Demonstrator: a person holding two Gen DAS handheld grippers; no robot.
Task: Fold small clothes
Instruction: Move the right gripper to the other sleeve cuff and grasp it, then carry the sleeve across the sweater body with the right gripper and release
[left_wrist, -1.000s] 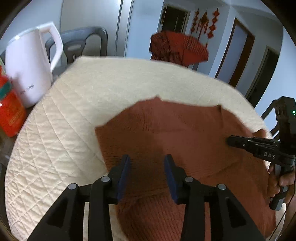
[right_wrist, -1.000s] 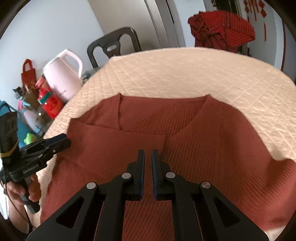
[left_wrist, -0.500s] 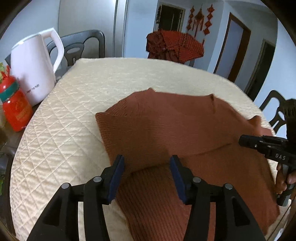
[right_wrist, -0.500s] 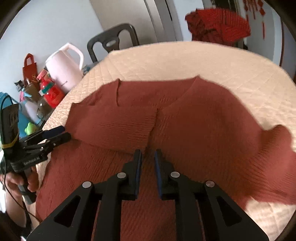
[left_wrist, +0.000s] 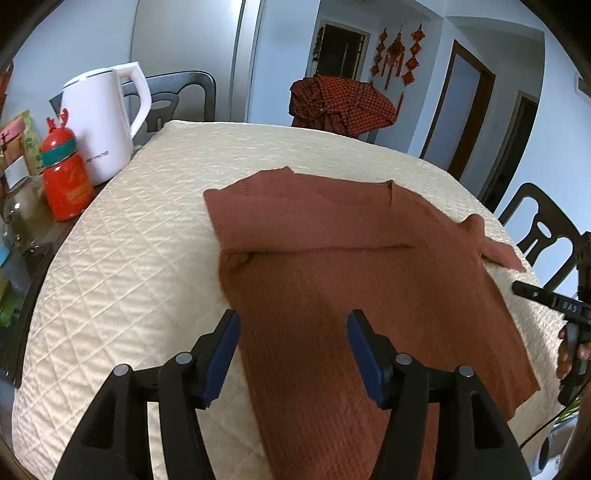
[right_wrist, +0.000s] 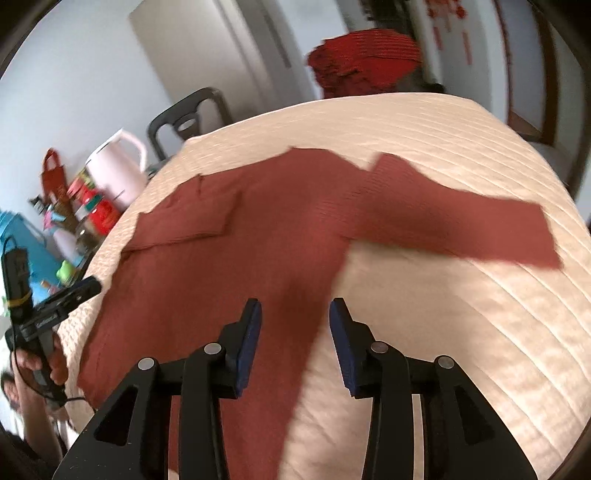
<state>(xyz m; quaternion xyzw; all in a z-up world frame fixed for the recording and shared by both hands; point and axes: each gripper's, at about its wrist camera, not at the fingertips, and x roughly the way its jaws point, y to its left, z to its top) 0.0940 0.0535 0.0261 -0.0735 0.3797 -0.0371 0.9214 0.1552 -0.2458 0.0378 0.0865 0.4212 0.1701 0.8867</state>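
A rust-brown knitted sweater (left_wrist: 362, 280) lies spread on the cream quilted cover (left_wrist: 140, 236) of the surface, its left sleeve folded across the chest so that a straight fold edge runs over the body. The other sleeve (right_wrist: 461, 225) stretches out flat toward the right edge of the cover — the right wrist view is blurred, so its finer creases cannot be made out.

The left gripper (left_wrist: 293, 345) hovers low over the sweater's lower left part, jaws spread wide with nothing between them; its blue pads (left_wrist: 225, 350) frame the garment's left hem. The right gripper (right_wrist: 295, 332) hangs above the sweater's right side seam, jaws likewise parted and empty, one pad over the knit and the other over bare quilt. Each gripper shows at the margin of the other's view, held by a hand.

Beyond the cover's left edge stand a white electric kettle (left_wrist: 101, 122) and, just beside it, a red bottle with a teal band and antler lid (left_wrist: 64, 173). A dark chair (left_wrist: 181, 99) sits behind the kettle, and a red checked cloth (left_wrist: 340, 105) is draped over something at the far side.
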